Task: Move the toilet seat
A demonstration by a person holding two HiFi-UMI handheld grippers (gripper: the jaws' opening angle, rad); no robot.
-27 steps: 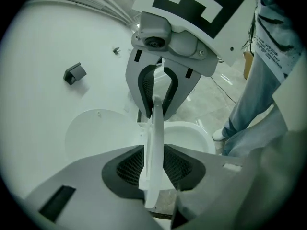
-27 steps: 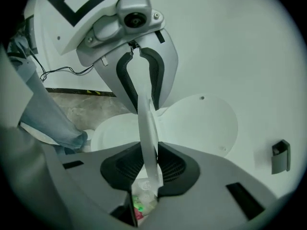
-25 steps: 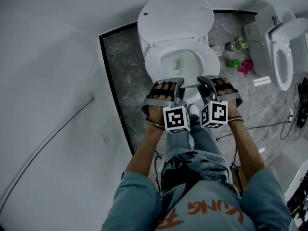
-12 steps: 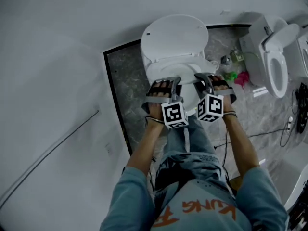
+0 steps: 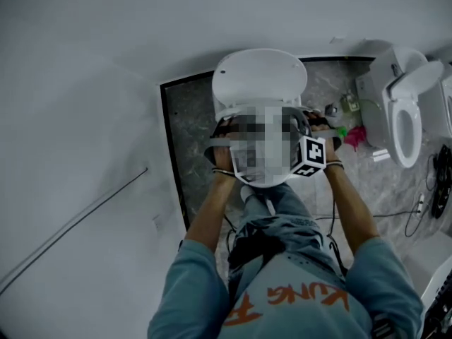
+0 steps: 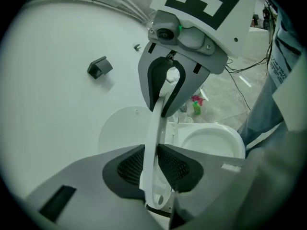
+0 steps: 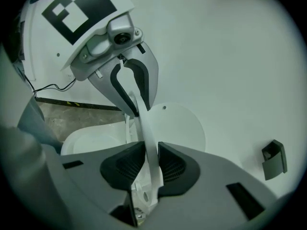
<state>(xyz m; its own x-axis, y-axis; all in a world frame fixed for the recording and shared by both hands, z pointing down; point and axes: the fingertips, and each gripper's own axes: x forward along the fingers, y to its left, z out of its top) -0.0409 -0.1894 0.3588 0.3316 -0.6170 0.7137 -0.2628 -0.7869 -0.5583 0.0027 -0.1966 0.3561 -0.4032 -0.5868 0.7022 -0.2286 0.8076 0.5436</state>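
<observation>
The white toilet seat (image 6: 152, 143) is raised on edge above the bowl (image 6: 213, 140), in front of the upright lid (image 5: 259, 76). My left gripper (image 6: 152, 164) has the seat's rim between its black pads, which touch it on both sides as the jaws open a little. My right gripper (image 7: 152, 164) holds the same seat (image 7: 146, 128) between its pads further along the rim, its jaws also easing open. Each gripper faces the other across the seat. In the head view a mosaic patch covers the seat and most of the left gripper (image 5: 224, 129).
A second toilet (image 5: 406, 111) stands at the right, with a green bottle and a pink item (image 5: 357, 136) between the two. Cables (image 5: 395, 210) run over the marble floor. A white wall curves along the left, with a black fitting (image 6: 99, 67) on it.
Both grippers have gone up and forward toward the lid, taking the seat's front rim with them. The seat has swung up off the bowl.
</observation>
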